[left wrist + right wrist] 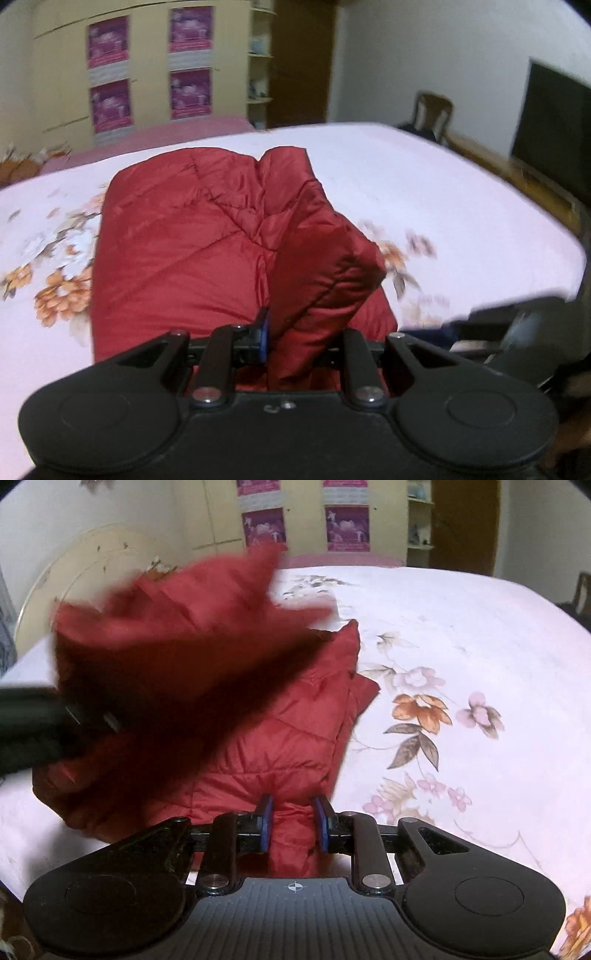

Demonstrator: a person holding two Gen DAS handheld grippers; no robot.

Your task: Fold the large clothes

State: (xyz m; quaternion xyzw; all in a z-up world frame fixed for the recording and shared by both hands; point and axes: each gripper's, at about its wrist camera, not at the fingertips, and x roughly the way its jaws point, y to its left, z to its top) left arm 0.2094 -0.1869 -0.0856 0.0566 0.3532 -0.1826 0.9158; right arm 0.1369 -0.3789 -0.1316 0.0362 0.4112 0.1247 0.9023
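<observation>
**Red jacket partly folded, both claws gripping cloth**

Broadly, the fold looked about midway. Starting on the left, the left gripper point(286, 338) was closed on a raised flap of the red quilted jacket point(192, 251); only 1 blue pad point(263, 328) showed, the other being buried behind the cloth. Ahead of that claw the jacket's body lay on the floral bedsheet point(424, 192) as a fairly compact block, which suggested at least 1 fold was already in. The lifted flap rose up and to the right of the claw and had yet to be laid down.

Further right, the right gripper point(293, 821) pinched a narrow bunch of the jacket point(280, 738) between its 2 blue pads point(266, 821), with the jaws narrow. Up and left of this claw a large red panel hung in mid-air, badly smeared by motion, so its edge and shape were unclear. A dark object point(33, 723) at the far left of that view was probably the other tool, too blurred to confirm.

Remaining, by my reckoning: lay the raised cloth flat and square it.
</observation>
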